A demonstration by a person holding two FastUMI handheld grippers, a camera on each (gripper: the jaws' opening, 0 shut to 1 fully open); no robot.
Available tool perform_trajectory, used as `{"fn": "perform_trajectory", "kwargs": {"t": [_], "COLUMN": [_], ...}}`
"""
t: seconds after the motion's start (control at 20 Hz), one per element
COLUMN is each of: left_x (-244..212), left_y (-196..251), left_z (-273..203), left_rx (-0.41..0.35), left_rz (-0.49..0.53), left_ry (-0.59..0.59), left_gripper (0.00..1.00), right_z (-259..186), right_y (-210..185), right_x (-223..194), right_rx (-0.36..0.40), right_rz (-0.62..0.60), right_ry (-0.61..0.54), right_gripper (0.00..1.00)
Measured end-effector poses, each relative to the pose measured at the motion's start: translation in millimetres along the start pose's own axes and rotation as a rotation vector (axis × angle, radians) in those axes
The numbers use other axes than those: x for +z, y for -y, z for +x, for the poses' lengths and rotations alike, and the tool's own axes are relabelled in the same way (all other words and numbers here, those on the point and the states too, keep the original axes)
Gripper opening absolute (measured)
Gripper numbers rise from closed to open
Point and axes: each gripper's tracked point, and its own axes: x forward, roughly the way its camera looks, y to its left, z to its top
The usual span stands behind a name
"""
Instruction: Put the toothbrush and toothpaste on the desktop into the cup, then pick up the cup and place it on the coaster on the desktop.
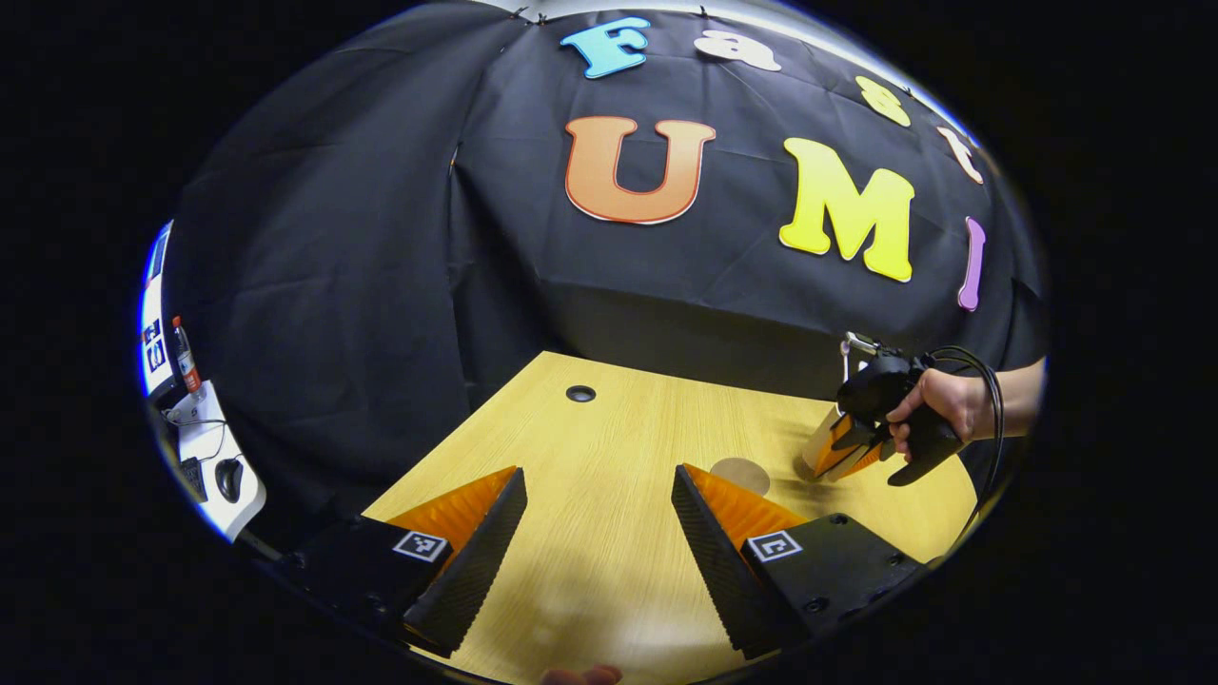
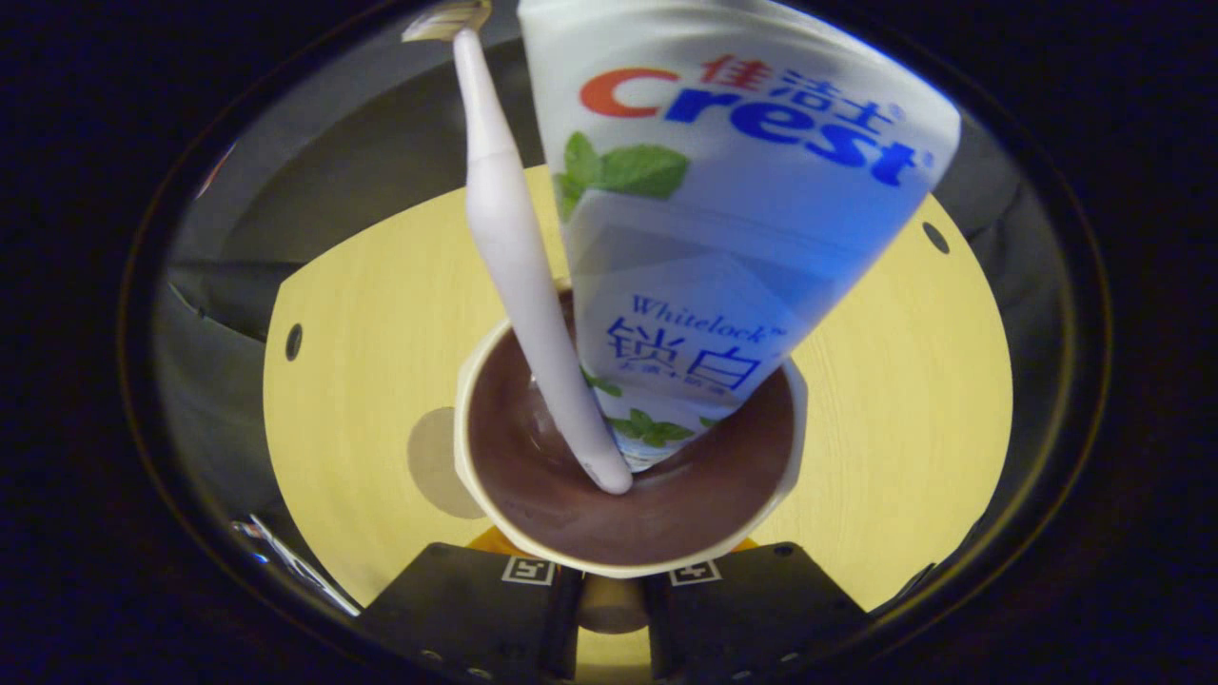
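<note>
One white cup with brown inside (image 2: 533, 495); one pale slim toothbrush (image 2: 519, 257); one white toothpaste tube (image 2: 723, 190); one round grey coaster (image 2: 433, 466); two claws.

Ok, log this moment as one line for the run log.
stage: carrying cup to coaster | right tongs: shut on cup | toothbrush, toothpaste: in cup | coaster: bare | left tongs: open

The wide brown-lined paper cup (image 2: 628, 476) is hiding the right gripper's fingertips (image 2: 614, 595) and part of the round grey coaster (image 2: 433, 466). The white toothbrush (image 2: 519, 247) and blue-and-white toothpaste tube (image 2: 723, 190) are running off the top edge.
</note>
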Motion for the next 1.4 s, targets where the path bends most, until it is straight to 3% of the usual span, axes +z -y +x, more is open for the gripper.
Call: {"fn": "perform_trajectory", "kwargs": {"t": [0.25,0.5,1.1,1.4], "left_x": [4,3,-3,-6], "left_y": [-8,-16,-35,-37], "left_z": [-13,-23,-25,-24], "left_rx": [0.006,0.017,0.035,0.037], "left_rz": [0.003,-0.002,0.0,-0.006], "left_ry": [0.028,0.041,0.032,0.02], "left_gripper": [0.98,0.98,0.98,0.98], "right_z": [8,25,46,45], "right_y": [-8,-25,-35,-40], "right_x": [-13,-24,-39,-35], "right_rx": [0.049,0.043,0.0,-0.019], "right_rz": [-0.09,-0.176,-0.179,-0.194], "right_ry": [-0.019,-0.046,-0.118,-0.091], "right_gripper": [0.28,0.28,0.3,0.3]}}
